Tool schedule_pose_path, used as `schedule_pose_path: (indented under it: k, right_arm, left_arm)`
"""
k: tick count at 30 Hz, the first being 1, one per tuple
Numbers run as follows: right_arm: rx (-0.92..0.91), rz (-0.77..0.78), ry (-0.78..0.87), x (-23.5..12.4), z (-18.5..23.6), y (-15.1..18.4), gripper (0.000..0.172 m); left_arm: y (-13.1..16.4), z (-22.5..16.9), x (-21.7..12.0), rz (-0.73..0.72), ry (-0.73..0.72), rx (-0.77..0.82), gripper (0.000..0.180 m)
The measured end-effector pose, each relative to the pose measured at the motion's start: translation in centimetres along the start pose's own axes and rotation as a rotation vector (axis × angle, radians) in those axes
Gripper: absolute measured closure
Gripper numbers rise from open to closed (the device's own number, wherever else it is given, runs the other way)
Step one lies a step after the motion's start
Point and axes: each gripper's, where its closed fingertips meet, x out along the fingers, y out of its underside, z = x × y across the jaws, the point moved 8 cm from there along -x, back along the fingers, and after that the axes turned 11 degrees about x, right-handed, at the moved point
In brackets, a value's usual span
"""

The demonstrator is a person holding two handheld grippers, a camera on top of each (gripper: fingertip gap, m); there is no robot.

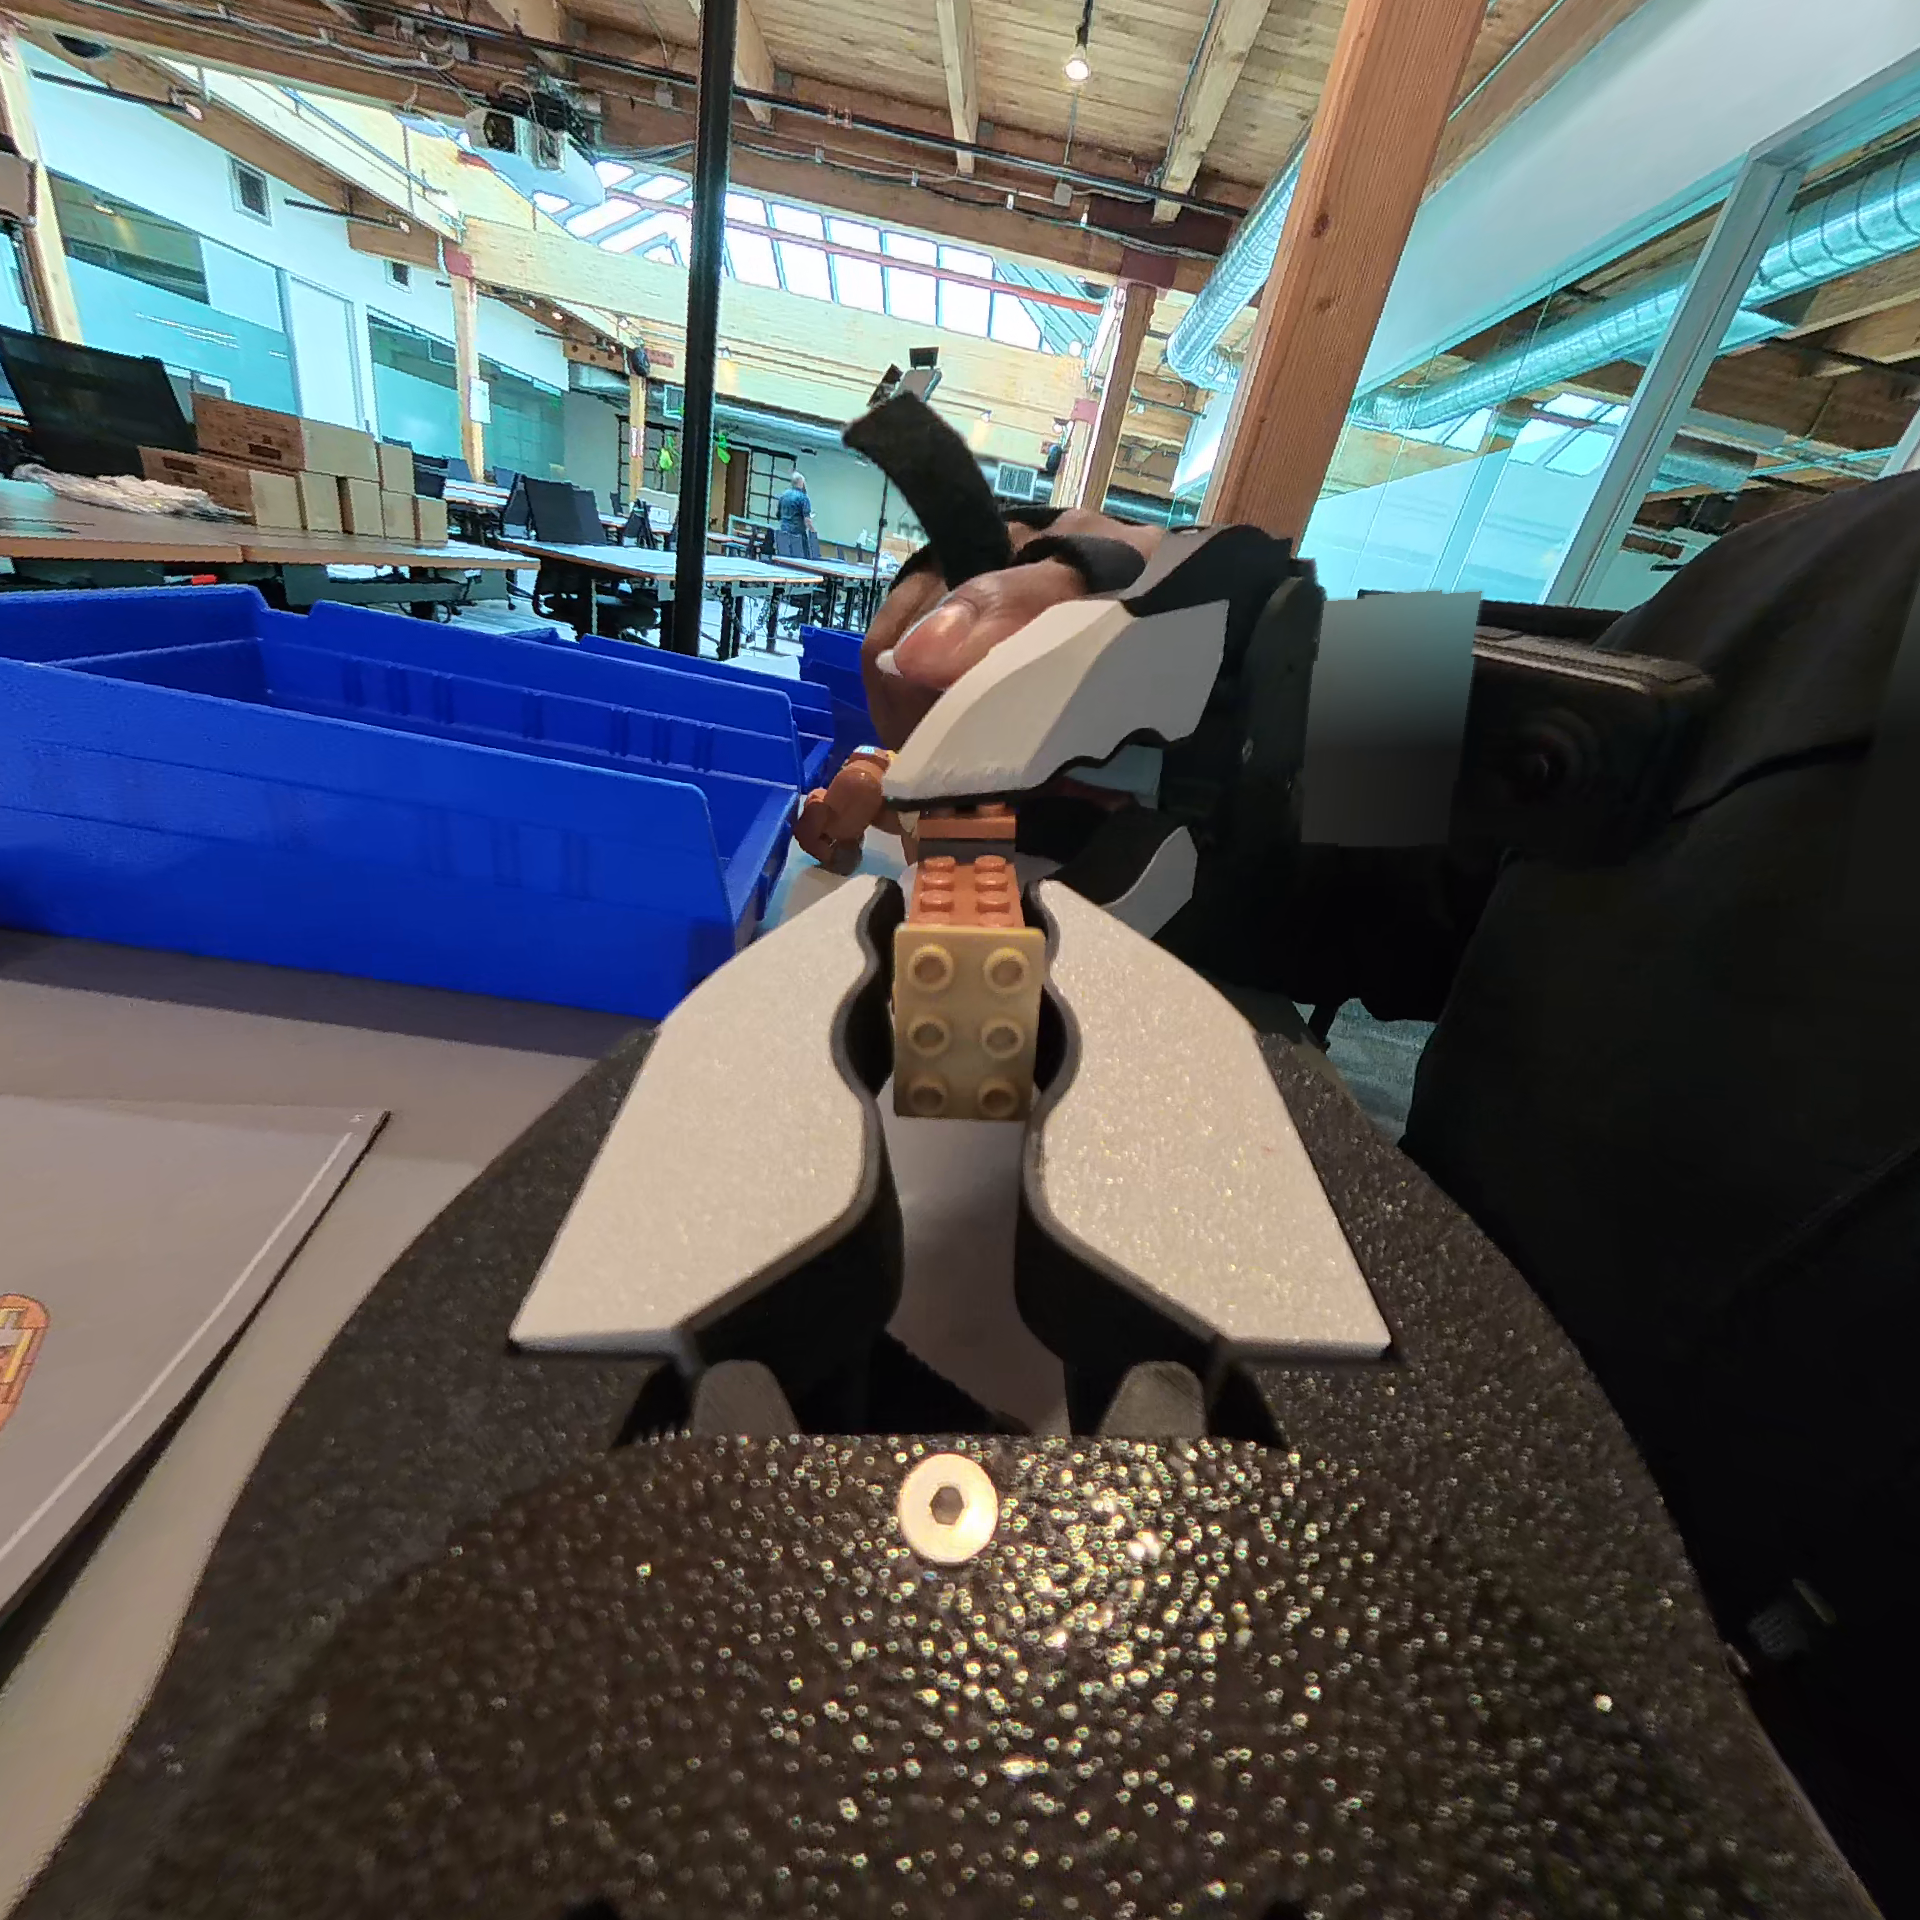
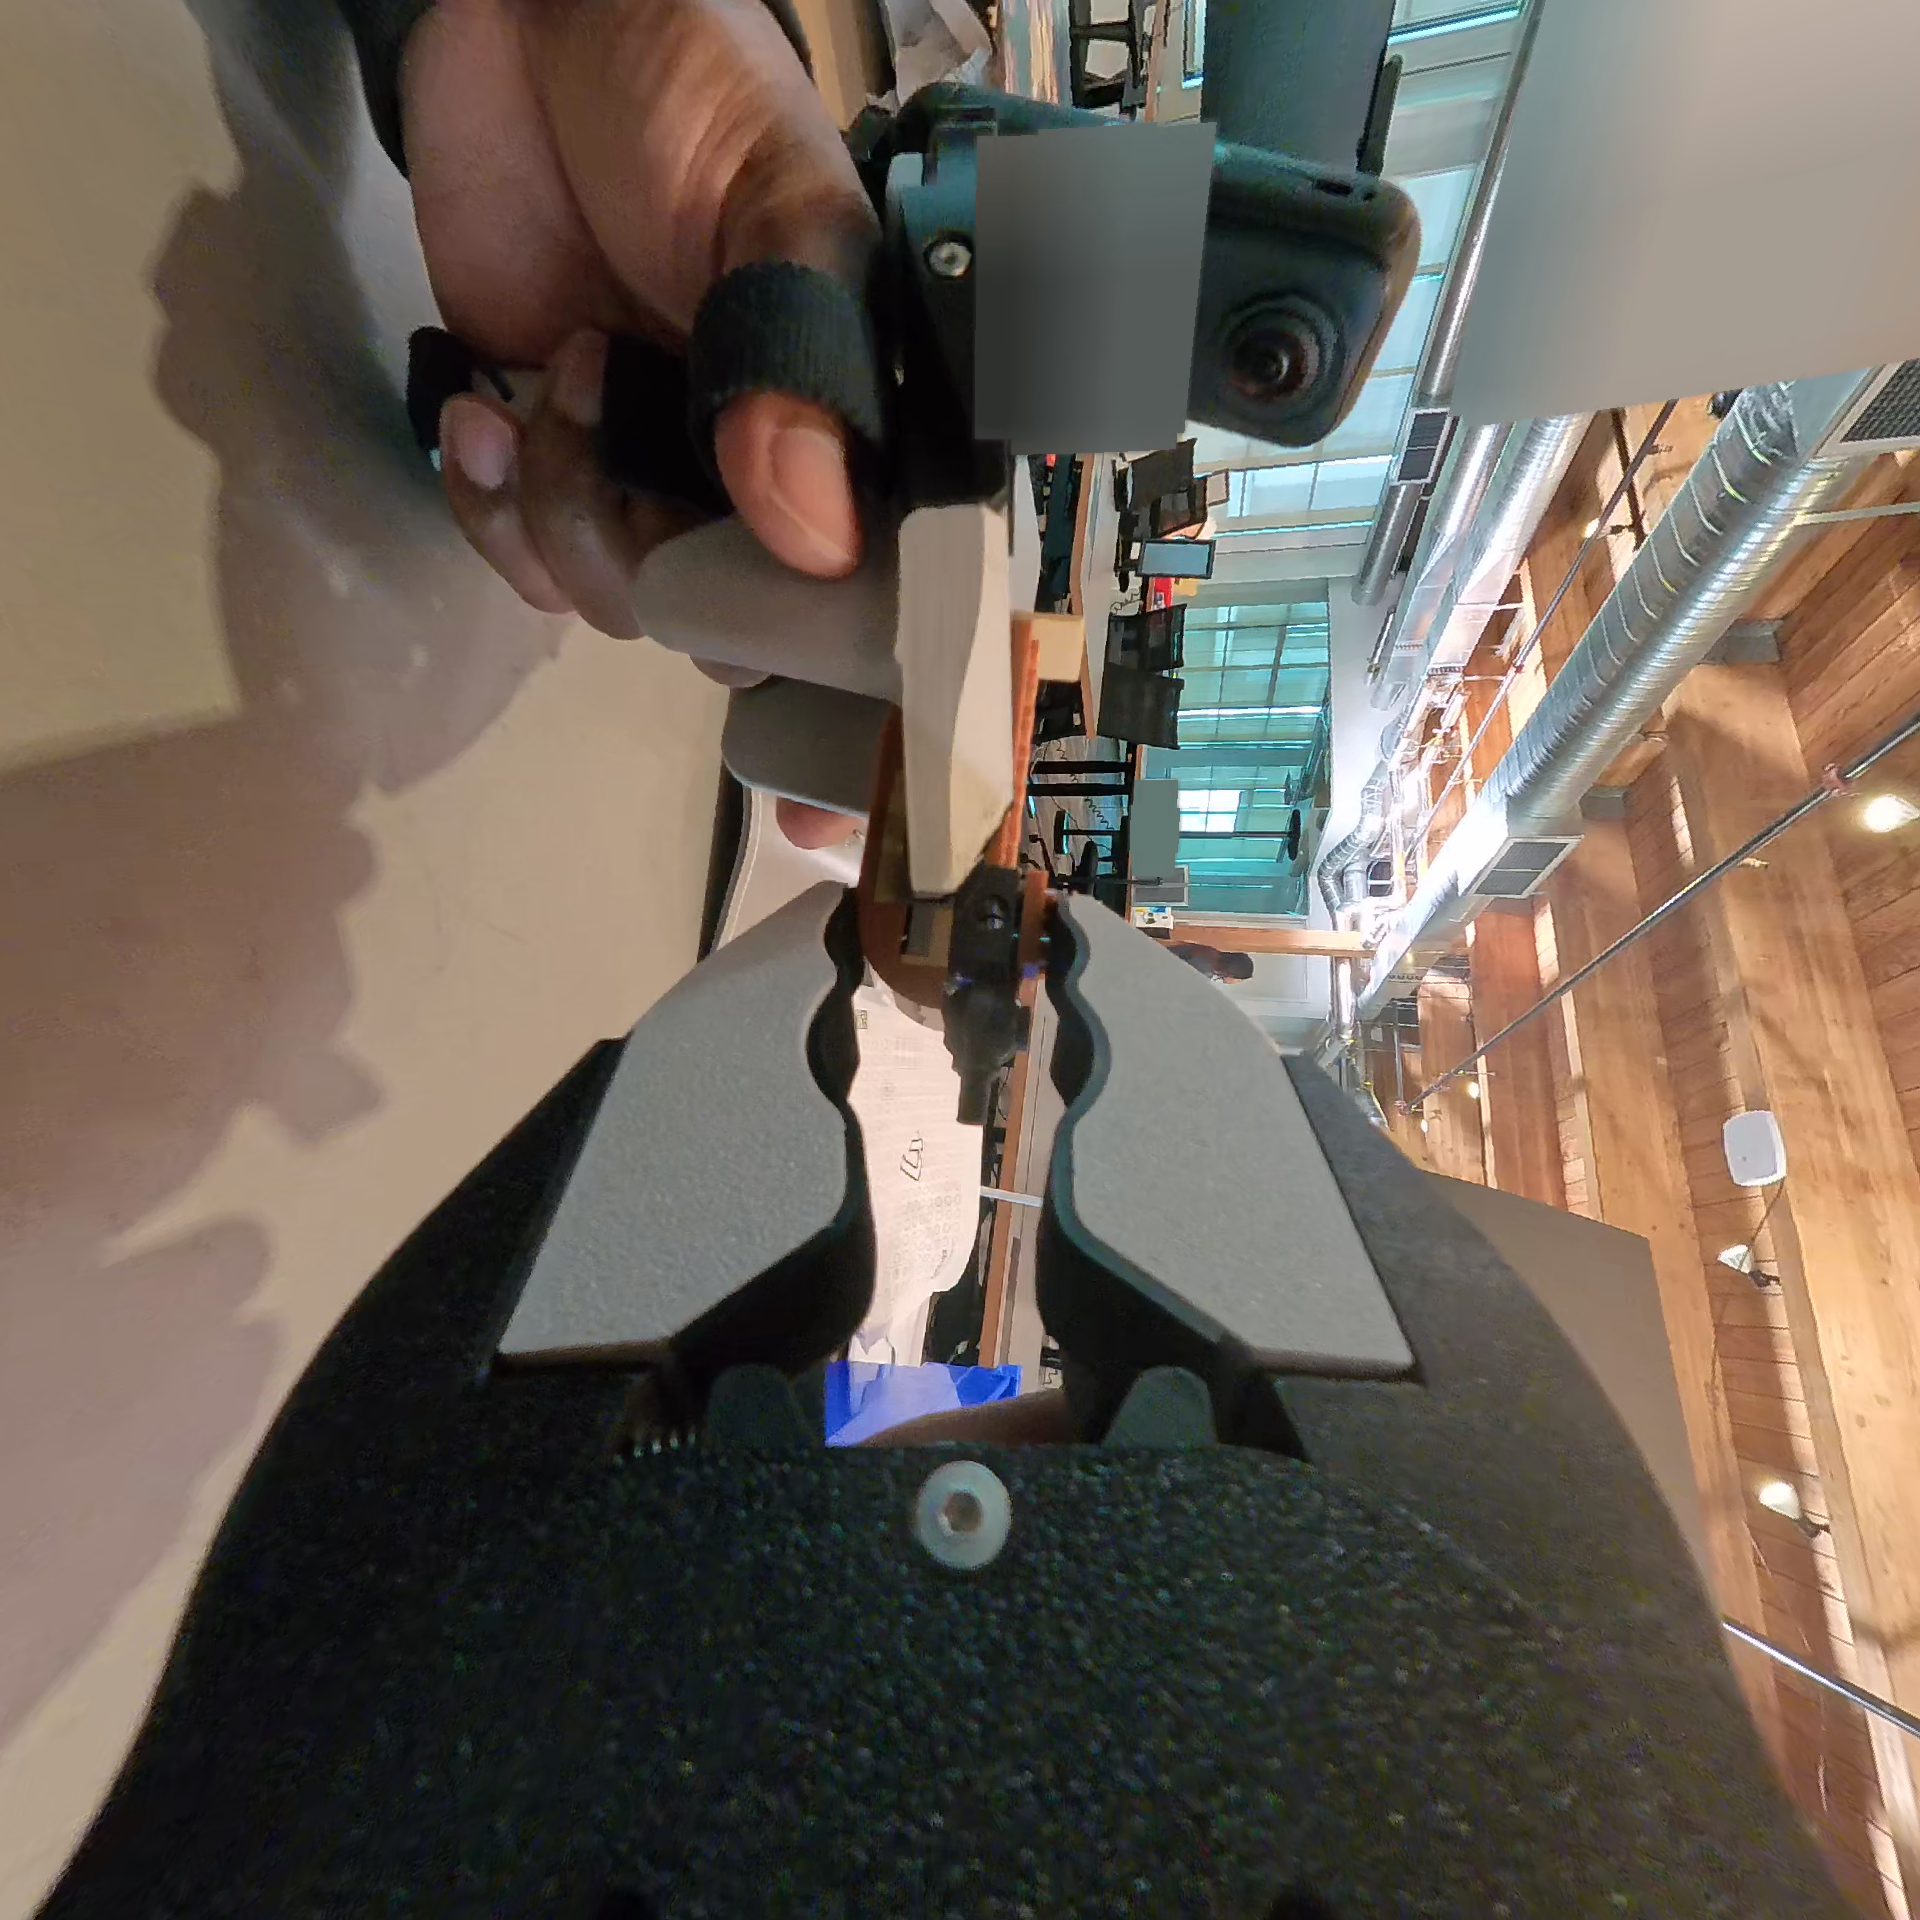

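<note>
A small toy-brick build (image 1: 966, 935) sits at the centre of the left wrist view, raised above the counter (image 1: 312, 1049): a tan plate with its hollow underside toward the camera, and reddish-brown studded bricks stacked beyond it. The left gripper (image 1: 966, 997) has its jaws clenched on the sides of this build, both grey fingers (image 1: 790, 1091) pressing in against the tan plate, which seems to steady it as a base.

Just above, the right gripper (image 1: 966, 821) comes in from the upper right, turned on its side, with one white finger over the top of a thin brown plate (image 1: 971, 826) at the far end of the build. In the right wrist view its jaws (image 2: 951, 935) close around that brown end and a small black part (image 2: 987, 997) on it; the pads appear to press on both sides, as if gripping the piece to seat or pull it.

A brown toy figure (image 1: 847, 805) shows just left of the meeting point. Blue bins (image 1: 364, 790) fill the left middle of the frame, and a grey sheet (image 1: 156, 1299) lies at lower left.
</note>
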Motion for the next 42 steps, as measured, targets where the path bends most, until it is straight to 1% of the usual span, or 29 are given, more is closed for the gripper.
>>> schedule_pose_path:
  k: [19, 23, 25, 28, 30, 31, 34, 42]
  right_arm:
    - [0.011, 0.044, -0.019, 0.14, -0.05, -0.01, 0.139]
    - [0.050, 0.015, 0.024, 0.37, -0.22, -0.06, 0.138]
    - [0.031, 0.002, 0.066, 0.38, -0.28, -0.12, 0.138]
    - [0.021, 0.024, 0.088, 0.54, -0.28, -0.02, 0.129]
    - [0.022, 0.023, 0.102, 0.55, -0.37, -0.02, 0.127]
    - [0.024, 0.018, 0.101, 0.53, -0.36, -0.07, 0.127]
    - [0.011, 0.015, 0.099, 0.60, -0.09, -0.15, 0.137]
    - [0.001, 0.021, 0.056, 0.40, -0.05, -0.02, 0.138]
  left_arm:
    - [0.31, 0.16, 0.05, -0.032, -0.009, -0.064, 0.159]
    - [0.02, 0.31, -0.13, -0.064, -0.028, -0.073, 0.159]
    - [-0.14, 0.40, -0.23, -0.080, -0.031, -0.087, 0.159]
    - [-0.18, 0.48, -0.31, -0.088, -0.036, -0.095, 0.159]
    - [-0.15, 0.56, -0.34, -0.083, -0.037, -0.096, 0.159]
    - [-0.12, 0.63, -0.36, -0.080, -0.040, -0.097, 0.159]
    - [-0.08, 0.62, -0.32, -0.079, -0.032, -0.105, 0.159]
    - [0.30, 0.51, -0.09, -0.075, -0.024, -0.148, 0.159]
